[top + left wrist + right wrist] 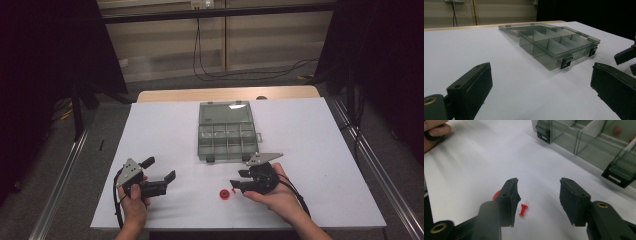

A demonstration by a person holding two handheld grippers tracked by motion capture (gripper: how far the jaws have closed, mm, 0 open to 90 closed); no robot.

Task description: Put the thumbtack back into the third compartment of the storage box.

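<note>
Black jaws of the right claw (539, 202) rise closest to the lens in the right gripper view, standing apart with nothing pinched between them. A red pushpin (523, 209) lies on the white tabletop (474, 170) in the gap, just beside the jaw at nine o'clock, its metal point aimed toward twelve o'clock. A second red piece (496, 194) peeks from behind that same jaw; in the high view a red round thing (224, 194) sits at nine o'clock from the right claw (239, 180).

To take the pin cleanly, I would judge it best to shift the claw a little toward nine o'clock so the pin's body sits centred, keep the pads low and level with the tabletop, and close across the plastic head rather than the thin needle, which could slip or flick away.

At one o'clock stands the clear grey compartment box (584, 142), lid open, black latches facing the claw, small red things blurred inside one cell. Farther off, the left claw (159, 174) rests released on the tabletop, holding nothing.

No brand, label or readable writing appears anywhere.
</note>
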